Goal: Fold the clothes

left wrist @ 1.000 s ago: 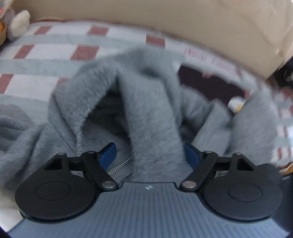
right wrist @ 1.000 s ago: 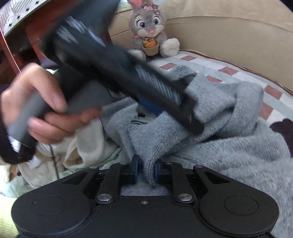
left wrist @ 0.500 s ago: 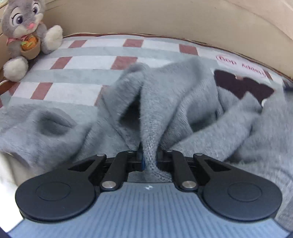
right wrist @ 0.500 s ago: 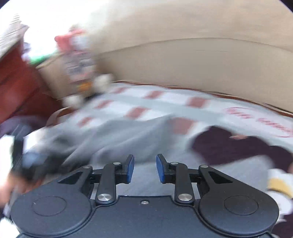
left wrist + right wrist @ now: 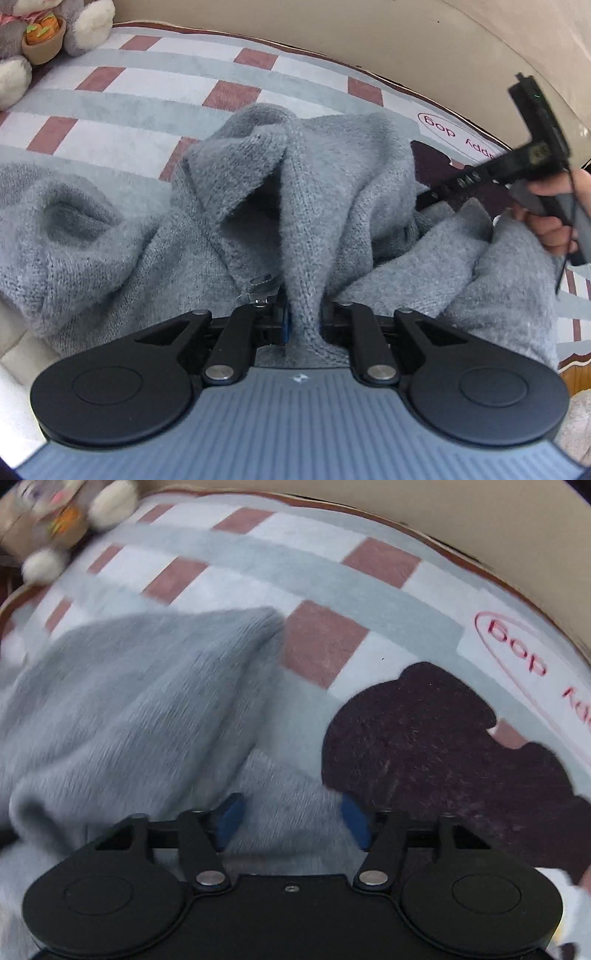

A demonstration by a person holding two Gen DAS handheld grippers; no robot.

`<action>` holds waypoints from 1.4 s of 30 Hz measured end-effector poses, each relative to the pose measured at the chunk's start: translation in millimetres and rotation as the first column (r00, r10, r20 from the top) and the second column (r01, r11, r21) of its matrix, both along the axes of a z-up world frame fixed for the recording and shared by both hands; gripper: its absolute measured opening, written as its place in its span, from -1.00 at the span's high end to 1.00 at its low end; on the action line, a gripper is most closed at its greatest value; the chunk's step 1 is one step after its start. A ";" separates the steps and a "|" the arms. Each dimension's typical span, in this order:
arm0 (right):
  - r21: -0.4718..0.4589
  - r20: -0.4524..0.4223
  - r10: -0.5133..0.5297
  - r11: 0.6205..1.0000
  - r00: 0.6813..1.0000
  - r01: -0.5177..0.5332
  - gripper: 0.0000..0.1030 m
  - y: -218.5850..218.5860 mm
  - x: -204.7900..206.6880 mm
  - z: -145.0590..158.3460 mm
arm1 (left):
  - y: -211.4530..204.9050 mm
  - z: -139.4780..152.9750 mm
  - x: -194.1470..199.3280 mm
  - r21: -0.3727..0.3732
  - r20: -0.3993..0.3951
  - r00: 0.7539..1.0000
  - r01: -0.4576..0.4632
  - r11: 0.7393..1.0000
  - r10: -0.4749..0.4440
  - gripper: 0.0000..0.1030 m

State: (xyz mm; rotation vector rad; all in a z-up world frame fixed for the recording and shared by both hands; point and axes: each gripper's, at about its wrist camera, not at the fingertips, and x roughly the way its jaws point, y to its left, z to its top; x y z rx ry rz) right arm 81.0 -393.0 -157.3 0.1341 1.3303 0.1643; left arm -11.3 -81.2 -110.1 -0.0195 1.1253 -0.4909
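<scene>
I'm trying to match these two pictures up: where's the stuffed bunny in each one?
Left wrist view: stuffed bunny in the top left corner, on the checked blanket.
Right wrist view: top left corner again, blurred.
Shared landmark: the grey sweater below it.

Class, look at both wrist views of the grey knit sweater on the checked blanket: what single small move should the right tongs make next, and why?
Probably close the right tongs on the fold of grey sweater lying between their open blue pads. The left tongs are shut on a ridge of the knit, so a second grip would let the garment be lifted and spread over the checked blanket.
</scene>
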 end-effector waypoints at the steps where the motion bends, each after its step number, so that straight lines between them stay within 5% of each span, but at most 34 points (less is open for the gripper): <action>1: 0.021 -0.009 -0.009 1.000 1.000 0.009 -0.52 -0.5 2.2 -6.3 | -1.0 0.6 -0.4 0.006 0.003 1.000 0.006 1.000 -0.006 0.76; 3: 0.015 -0.038 -0.004 1.000 0.999 0.005 -0.72 1.9 4.0 -17.9 | -3.0 1.9 -1.3 0.017 0.008 1.000 0.018 1.000 -0.018 0.76; 5: 0.017 -0.022 0.003 1.000 1.000 -0.002 -0.65 4.6 -3.6 -19.0 | -5.7 3.7 -2.4 0.032 0.016 0.999 0.028 0.999 -0.028 0.76; 7: 0.048 0.022 -0.010 0.999 1.000 0.009 -0.29 4.1 -16.1 -15.5 | -7.4 4.9 -3.3 0.041 0.023 0.999 0.030 0.999 -0.031 0.76; 9: 0.076 0.071 -0.050 0.996 0.996 0.044 0.30 -1.5 -34.5 -9.6 | -7.4 5.6 -4.5 0.040 0.031 0.999 0.031 0.999 -0.032 0.76; 12: 0.240 0.133 -0.171 0.961 0.976 0.136 0.44 -17.1 -70.4 -1.4 | -6.7 8.7 -6.1 0.008 0.043 0.998 0.040 0.999 -0.041 0.74; 13: 0.330 0.148 -0.228 0.929 0.962 0.169 0.46 -24.0 -86.0 2.0 | -6.4 9.9 -6.6 -0.005 0.047 0.998 0.045 0.999 -0.044 0.67; 15: 0.567 0.103 -0.350 0.790 0.931 0.234 0.46 -42.9 -107.4 0.7 | -3.7 14.7 -7.2 -0.064 0.055 0.998 0.047 0.997 -0.044 0.49; 18: 0.858 -0.016 -0.490 0.441 0.872 0.263 0.47 -63.6 -136.0 -10.6 | -4.1 21.6 -8.2 -0.130 0.083 0.995 0.057 0.990 -0.046 0.27; 19: 0.884 -0.013 -0.506 0.397 0.862 0.246 0.47 -63.5 -140.8 -8.8 | -5.8 23.5 -8.5 -0.138 0.091 0.994 0.064 0.988 -0.052 0.22; 24: 0.935 0.062 -0.529 0.328 0.846 0.136 0.48 -54.2 -155.2 11.7 | -7.5 31.6 -11.4 -0.237 0.094 0.993 0.093 0.967 -0.073 -0.07; 30: 0.954 0.194 -0.639 0.300 0.745 0.009 0.49 -87.3 -182.1 64.7 | -3.2 31.0 -8.7 -0.262 0.053 0.995 0.093 0.961 -0.082 -0.17; 37: 0.946 0.317 -0.750 0.292 0.581 -0.139 0.49 -126.4 -214.4 126.5 | -8.0 29.1 -7.8 -0.206 0.067 0.995 0.092 0.974 -0.079 -0.29; 42: 0.882 0.434 -0.797 0.471 0.420 -0.016 0.50 -151.1 -272.9 155.8 | -11.5 33.1 -5.6 -0.086 0.163 0.987 0.021 0.996 -0.006 -0.29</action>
